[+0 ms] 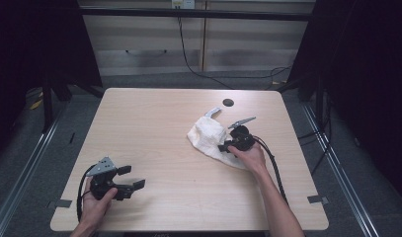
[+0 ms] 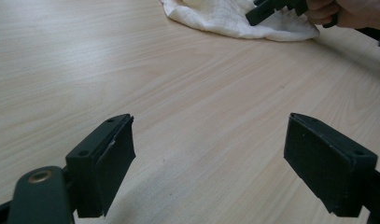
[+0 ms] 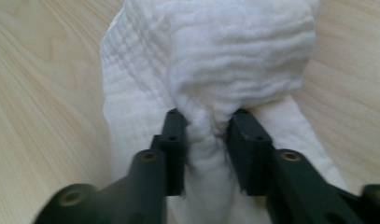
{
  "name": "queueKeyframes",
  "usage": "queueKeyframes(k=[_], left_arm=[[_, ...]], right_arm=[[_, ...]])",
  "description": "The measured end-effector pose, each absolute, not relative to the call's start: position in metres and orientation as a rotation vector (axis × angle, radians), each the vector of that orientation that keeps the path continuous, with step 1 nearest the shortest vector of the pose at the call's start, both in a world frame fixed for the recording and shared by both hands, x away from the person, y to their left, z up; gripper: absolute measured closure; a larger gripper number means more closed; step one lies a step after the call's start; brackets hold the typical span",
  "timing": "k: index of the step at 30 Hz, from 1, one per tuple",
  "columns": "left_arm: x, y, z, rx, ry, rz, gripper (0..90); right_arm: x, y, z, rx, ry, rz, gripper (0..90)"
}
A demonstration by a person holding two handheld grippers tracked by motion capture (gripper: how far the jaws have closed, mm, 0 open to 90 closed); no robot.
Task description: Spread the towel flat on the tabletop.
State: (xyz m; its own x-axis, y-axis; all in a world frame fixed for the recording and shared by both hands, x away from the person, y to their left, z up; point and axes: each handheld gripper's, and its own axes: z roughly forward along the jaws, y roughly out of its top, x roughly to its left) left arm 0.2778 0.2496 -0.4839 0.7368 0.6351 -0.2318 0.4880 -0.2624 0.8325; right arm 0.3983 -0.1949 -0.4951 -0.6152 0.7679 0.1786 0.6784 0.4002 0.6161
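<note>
The right claw (image 3: 207, 140) is clamping a fold of the white cloth (image 3: 215, 60); the left claw (image 2: 208, 163) is resting apart on the bare surface (image 1: 164, 118), well away.

From my seat the counter (image 1: 179, 148) is evenly lit from above, while the room around it falls into darkness. Shadows are soft and short. My right gripper view is blurred at its lower edge, where the tongs (image 3: 206, 140) look smeared.
</note>
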Motion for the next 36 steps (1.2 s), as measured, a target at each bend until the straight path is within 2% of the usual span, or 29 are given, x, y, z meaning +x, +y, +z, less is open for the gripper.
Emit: queueKeyframes(k=[3,7,36], left_arm=[[0.278,0.249,-0.484,1.921,0.862,0.183,16.0],[0.278,0.249,-0.484,1.923,0.865,0.184,16.0],[0.279,0.249,-0.486,1.926,0.88,0.186,15.9]], right_arm=[[0.395,-0.196,-0.496,1.31,2.52,1.032,78.7],[0.391,-0.2,-0.501,1.325,2.51,1.116,82.0],[0.336,-0.163,-0.501,1.086,2.642,1.172,82.3]])
